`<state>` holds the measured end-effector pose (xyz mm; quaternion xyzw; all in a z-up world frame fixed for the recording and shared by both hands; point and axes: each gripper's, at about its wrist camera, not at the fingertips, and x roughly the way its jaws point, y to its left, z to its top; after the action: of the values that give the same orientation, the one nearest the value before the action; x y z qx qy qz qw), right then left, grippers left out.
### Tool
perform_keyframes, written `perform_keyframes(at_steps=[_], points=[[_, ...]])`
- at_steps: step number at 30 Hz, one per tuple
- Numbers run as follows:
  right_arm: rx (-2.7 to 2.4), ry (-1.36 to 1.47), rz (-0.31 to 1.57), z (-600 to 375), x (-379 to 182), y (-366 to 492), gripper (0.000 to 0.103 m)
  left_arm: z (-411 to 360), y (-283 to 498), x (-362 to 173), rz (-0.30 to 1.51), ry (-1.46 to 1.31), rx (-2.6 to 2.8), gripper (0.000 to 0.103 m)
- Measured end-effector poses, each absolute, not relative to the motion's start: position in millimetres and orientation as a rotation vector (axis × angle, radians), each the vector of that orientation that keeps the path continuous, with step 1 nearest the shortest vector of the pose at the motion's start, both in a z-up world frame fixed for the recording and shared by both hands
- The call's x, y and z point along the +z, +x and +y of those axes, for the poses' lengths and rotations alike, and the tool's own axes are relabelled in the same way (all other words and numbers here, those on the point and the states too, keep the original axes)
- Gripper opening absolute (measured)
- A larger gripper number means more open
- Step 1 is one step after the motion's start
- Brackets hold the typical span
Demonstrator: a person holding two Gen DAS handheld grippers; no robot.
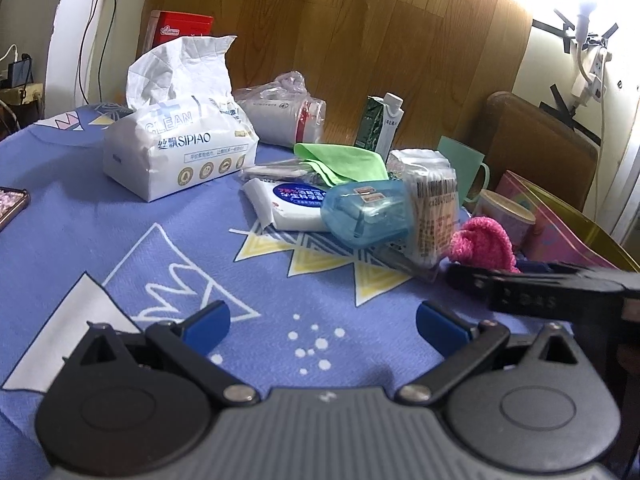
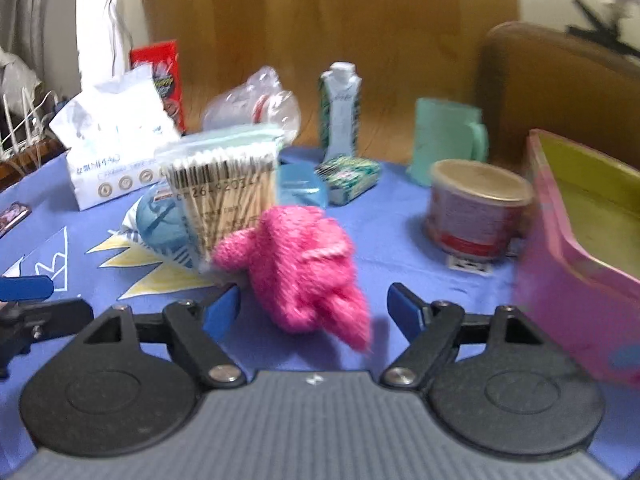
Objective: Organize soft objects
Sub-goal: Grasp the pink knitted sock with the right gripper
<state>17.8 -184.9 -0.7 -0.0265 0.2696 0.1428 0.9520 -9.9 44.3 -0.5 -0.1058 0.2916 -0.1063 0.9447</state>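
Only the right wrist view shows the pink box's (image 2: 560,280) yellow inside.

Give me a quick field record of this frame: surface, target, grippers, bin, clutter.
surface: blue patterned tablecloth
target: pink fuzzy item, lying on the cloth against the cotton swab pack
right gripper: open, pink item between its fingers, pads apart from it
left gripper: open, nothing between its fingers
bin: pink box, right of target
clutter: tissue pack, green cloth, blue case, green mug
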Motion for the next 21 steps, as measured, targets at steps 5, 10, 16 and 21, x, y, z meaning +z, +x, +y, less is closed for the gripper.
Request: perform_keyframes(at_steps=[5, 10, 16, 21], points=[[0.302, -0.106, 0.564, -174.2, -3.2, 23.5, 0.044, 44.9, -9.7, -1.2, 0.596, -0.213, -0.217, 0.103], [0.321, -0.089, 0.562, -181.0, -3.1, -4.2, 0.044, 46.8, -10.2, -1.3, 0.593, -0.226, -0.234, 0.103], [0.344, -0.102, 0.563, -189.8, -4.0, -65.7, 0.045, 41.5, -19.6, 7.1, 0.632, -0.268, -0.406, 0.103], [0.354, -0.083, 0.542, -193.8, -5.3, -93.4, 0.057, 12.7, -30.2, 19.9, 0.677, -0.270, -0.604, 0.103]])
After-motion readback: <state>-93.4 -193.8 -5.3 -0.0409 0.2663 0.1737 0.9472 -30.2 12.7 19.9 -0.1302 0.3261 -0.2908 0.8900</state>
